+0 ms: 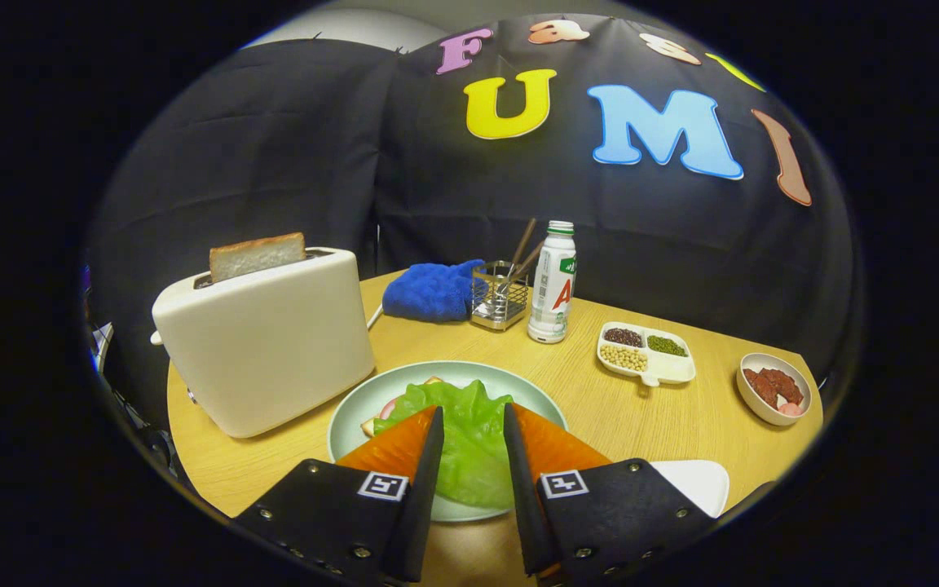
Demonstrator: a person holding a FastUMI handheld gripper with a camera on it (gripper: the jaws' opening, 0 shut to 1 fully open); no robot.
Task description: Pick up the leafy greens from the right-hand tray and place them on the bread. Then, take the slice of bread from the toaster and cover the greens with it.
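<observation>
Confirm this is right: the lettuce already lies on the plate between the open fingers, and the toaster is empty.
Not quite. The gripper view shows a bread slice standing in the toaster. The rest holds: the lettuce lies on the plate, between the open gripper fingers.

a crinkled green lettuce leaf [469, 440] lies flat over the bread [370, 425] on the near pale green plate [355, 408], while a browned slice [257, 255] stands upright in the white toaster [266, 350] at far left.
</observation>
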